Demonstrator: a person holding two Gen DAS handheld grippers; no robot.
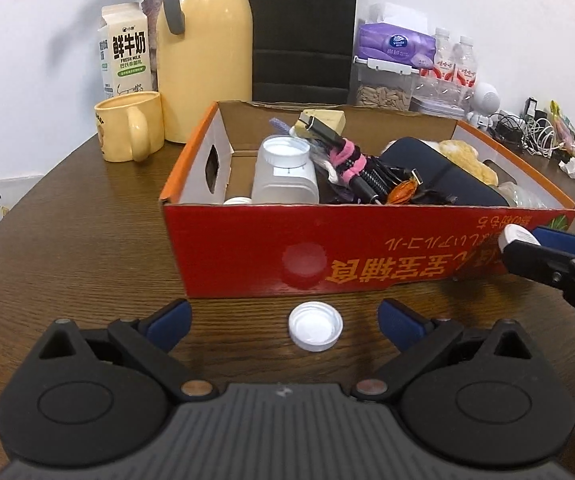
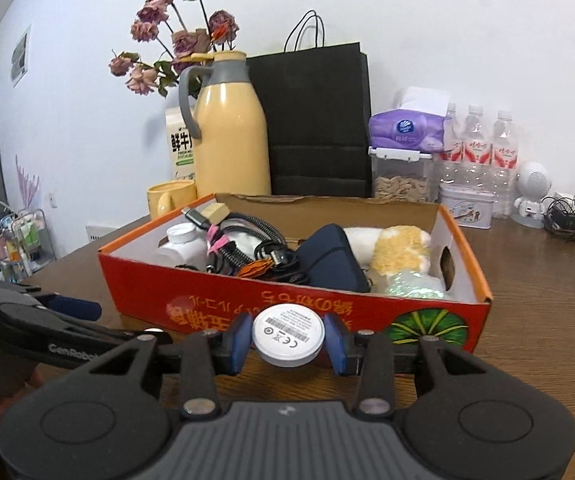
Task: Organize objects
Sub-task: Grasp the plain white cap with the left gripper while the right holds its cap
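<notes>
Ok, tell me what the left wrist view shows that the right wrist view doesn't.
Only the left wrist view shows the white cap lying on the table between the open left gripper. Only the right wrist view shows the printed face of the white disc clamped in the right gripper. Both show the red box and yellow jug.

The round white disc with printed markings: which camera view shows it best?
The right wrist view: the round white disc faces the camera, printed face readable, clamped in the right tool. The left wrist view shows only its edge at the far right.
</notes>
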